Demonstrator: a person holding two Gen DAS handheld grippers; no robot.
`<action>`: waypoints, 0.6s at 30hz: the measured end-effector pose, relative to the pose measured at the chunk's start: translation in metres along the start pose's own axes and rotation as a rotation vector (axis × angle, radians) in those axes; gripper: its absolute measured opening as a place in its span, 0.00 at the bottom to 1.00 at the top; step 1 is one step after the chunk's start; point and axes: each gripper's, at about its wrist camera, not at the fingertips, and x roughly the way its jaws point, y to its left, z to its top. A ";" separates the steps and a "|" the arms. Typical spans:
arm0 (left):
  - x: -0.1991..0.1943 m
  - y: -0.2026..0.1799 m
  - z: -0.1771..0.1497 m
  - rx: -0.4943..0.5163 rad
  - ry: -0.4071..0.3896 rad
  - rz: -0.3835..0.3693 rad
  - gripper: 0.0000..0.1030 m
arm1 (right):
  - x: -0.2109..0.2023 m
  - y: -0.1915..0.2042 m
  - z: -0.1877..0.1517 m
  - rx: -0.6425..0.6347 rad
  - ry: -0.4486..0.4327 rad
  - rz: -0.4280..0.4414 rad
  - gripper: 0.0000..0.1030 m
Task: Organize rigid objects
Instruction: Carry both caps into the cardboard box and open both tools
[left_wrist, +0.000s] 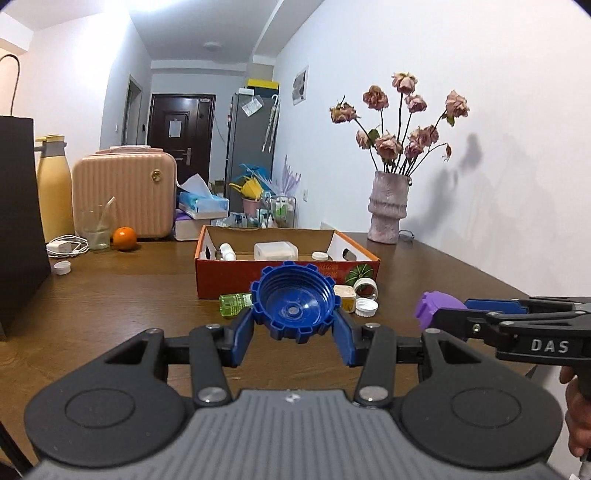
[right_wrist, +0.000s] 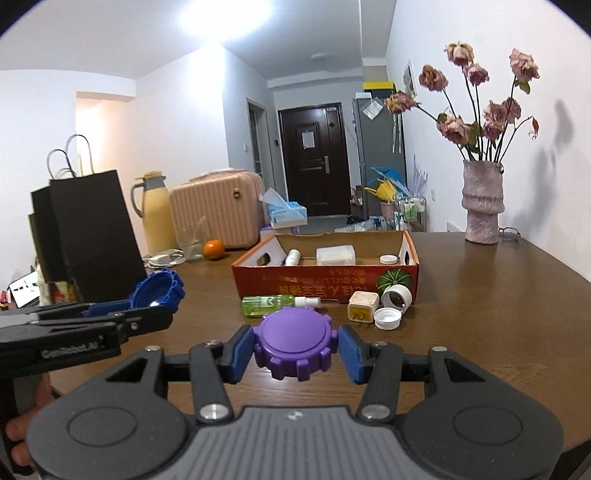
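Now two notched lids are carried above the wooden table (left_wrist: 443, 266), one in each tool. The left gripper (left_wrist: 295, 325) is closed on the blue lid (left_wrist: 295, 304), whose hollow side is turned toward the camera; the pads are pressed against its toothed rim at 9 and 3 o'clock. The right gripper (right_wrist: 295, 349) is closed in the same way on the purple lid (right_wrist: 295, 345), flat top upward, the jaws partly open only as far as the lid's width asks.

The step in hand is judged to be the carrying of both lids to the cardboard box (right_wrist: 325, 280), seen at 12 o'clock ahead. The lids should be kept level and lifted above the near wall of the box before they are let go, and the green bottle (right_wrist: 266, 304), the small plug (right_wrist: 364, 306) and the white caps (right_wrist: 388, 317) lying just before the box should not be brushed.

In the right wrist view the blue lid is shown from the side at 9 o'clock, and the black paper bag (right_wrist: 92, 229) is seen whole. In the left wrist view only the purple lid's edge appears at 3 o'clock, but the blue lid's threaded inside is shown.
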 end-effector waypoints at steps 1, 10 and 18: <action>-0.002 -0.002 0.000 0.000 -0.003 -0.003 0.46 | -0.004 0.001 0.000 0.003 -0.005 0.007 0.48; 0.002 -0.012 -0.001 0.023 0.002 -0.016 0.46 | -0.004 -0.014 -0.002 0.045 -0.018 -0.013 0.48; 0.036 -0.003 0.008 0.047 0.016 0.031 0.46 | 0.021 -0.034 0.009 0.036 -0.030 -0.042 0.48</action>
